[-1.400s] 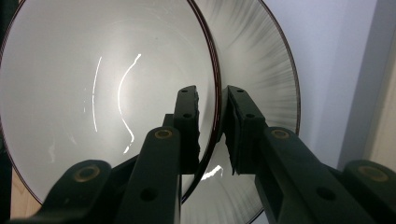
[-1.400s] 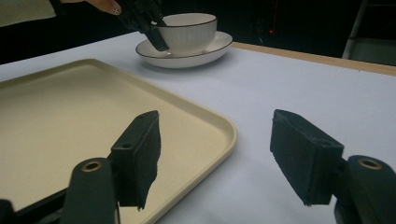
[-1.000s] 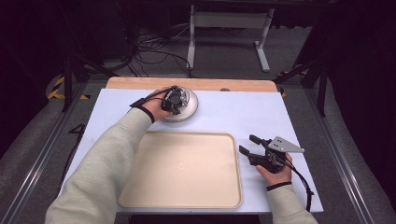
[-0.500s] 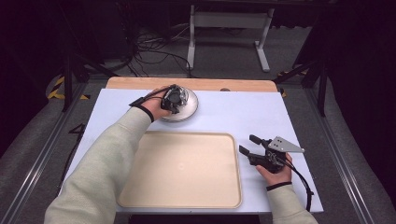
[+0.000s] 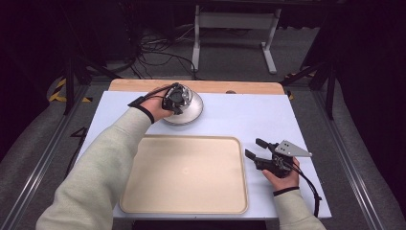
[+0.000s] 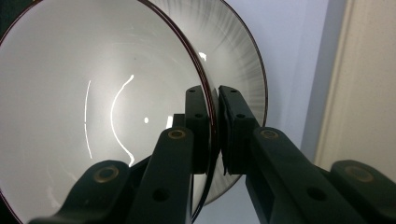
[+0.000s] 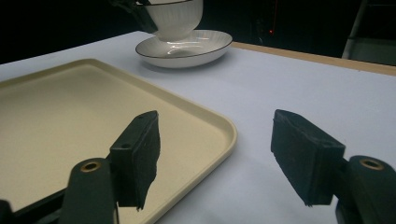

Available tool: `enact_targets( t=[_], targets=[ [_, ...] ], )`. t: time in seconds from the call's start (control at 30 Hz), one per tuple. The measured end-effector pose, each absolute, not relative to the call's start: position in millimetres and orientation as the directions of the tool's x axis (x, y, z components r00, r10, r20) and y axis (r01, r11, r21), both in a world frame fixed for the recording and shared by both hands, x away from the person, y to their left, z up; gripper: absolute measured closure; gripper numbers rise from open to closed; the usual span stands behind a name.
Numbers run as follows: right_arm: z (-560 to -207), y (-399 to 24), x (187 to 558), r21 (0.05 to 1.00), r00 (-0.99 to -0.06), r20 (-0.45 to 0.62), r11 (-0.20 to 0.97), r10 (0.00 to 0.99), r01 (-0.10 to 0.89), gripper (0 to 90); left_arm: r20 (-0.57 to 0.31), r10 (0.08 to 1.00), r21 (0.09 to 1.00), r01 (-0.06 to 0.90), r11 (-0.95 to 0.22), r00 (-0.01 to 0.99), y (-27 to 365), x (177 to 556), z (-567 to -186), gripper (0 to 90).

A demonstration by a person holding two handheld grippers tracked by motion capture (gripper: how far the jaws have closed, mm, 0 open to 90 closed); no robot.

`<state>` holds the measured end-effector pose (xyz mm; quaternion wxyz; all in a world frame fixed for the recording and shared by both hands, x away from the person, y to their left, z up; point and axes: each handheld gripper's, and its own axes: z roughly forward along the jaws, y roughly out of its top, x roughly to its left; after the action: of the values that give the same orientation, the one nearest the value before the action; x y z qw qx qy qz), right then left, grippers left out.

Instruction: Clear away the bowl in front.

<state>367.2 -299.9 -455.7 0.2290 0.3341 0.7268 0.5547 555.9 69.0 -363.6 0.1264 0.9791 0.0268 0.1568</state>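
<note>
- Right, the cup (image 7: 175, 18), white with a thin dark rim, sits low over the saucer (image 7: 187, 49) at the far left of the table (image 5: 268, 115); from the right gripper view I cannot tell whether its foot is touching the saucer or just clear of it.
- The left gripper (image 6: 214, 135) is clamped on the cup's wall, one pad inside the bowl and one outside, the rim pinched thin between them.
- That's a narrow bite on glossy china, so I'd judge the thing to do well here is keep the squeeze steady and lift straight up, no twisting of the wrist, or the cup may pivot in the pads.
- The saucer lies loose beneath; a clean vertical lift should avoid dragging or tipping it.
- The tray (image 5: 186, 175), cream and bare, lies just on the near side of the saucer, and that looks like the likely landing spot, so the carry is short: raise enough to clear the tray's lip, then come across level.
- Out to the right, the right gripper (image 5: 258, 149) rests beside the tray's edge, jaws wide apart with nothing between them, pointed towards the cup.
- It could steady the saucer if needed.
</note>
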Motion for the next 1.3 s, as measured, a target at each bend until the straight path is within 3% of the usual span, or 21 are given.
enact_targets(
  t=[0.57,1.3],
  targets=[
    [-455.8,-299.8,367.5,0.959,-0.675,0.044,0.159,0.736,0.235,34.1,0.308,0.08,0.262,-0.004,-0.965,0.948,76.9,533.8,-334.3,83.4],
    [-455.8,-295.0,368.3,0.948,-0.685,0.014,0.207,0.728,0.24,33.7,0.307,-0.004,0.245,-0.083,-0.966,0.952,71.8,472.6,-296.3,83.3]
  ],
)
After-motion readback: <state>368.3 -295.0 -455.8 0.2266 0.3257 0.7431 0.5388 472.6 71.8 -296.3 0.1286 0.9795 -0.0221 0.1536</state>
